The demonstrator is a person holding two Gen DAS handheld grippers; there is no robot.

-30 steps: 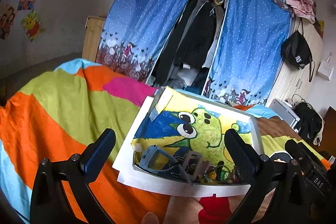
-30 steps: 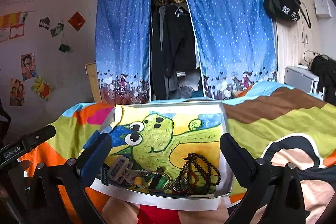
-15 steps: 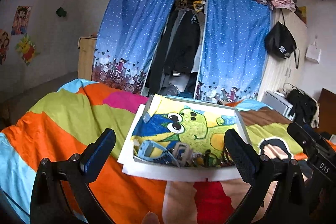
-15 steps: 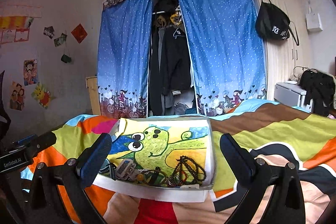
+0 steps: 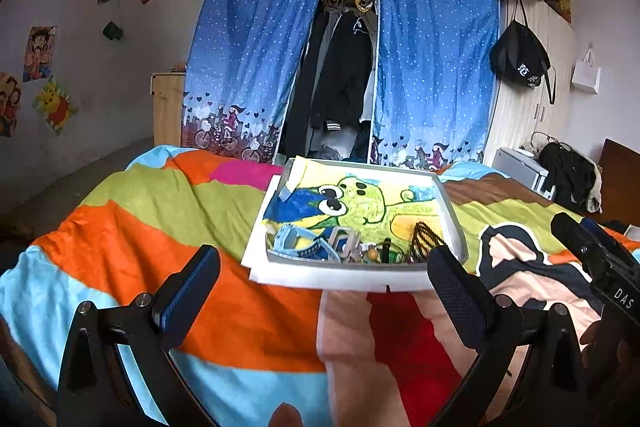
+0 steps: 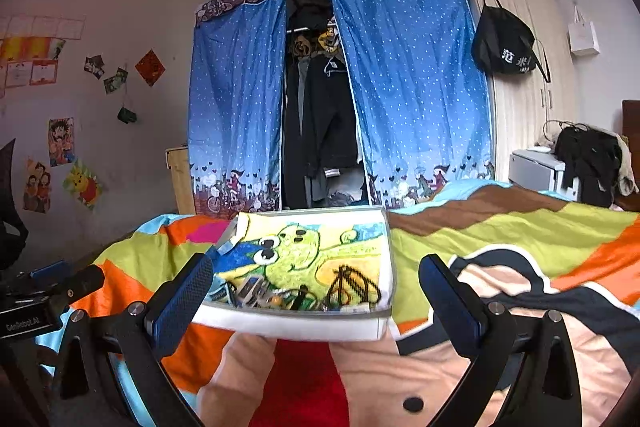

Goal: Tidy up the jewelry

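Note:
A shallow tray lined with a green cartoon drawing lies on the bright patchwork bedspread. Along its near edge lie a blue watch, a grey watch, a dark bead string and small rings. My left gripper stands open, a short way in front of the tray. My right gripper is also open, its fingers to either side of the tray's near edge, nothing between them.
A white sheet sticks out under the tray. Beyond the bed hang blue curtains around an open wardrobe with dark clothes. The right gripper's body shows at the right of the left view.
Both grippers have drawn back and tilted up from the tray, which now looks smaller and farther. Both stay open; the jewelry has not moved.

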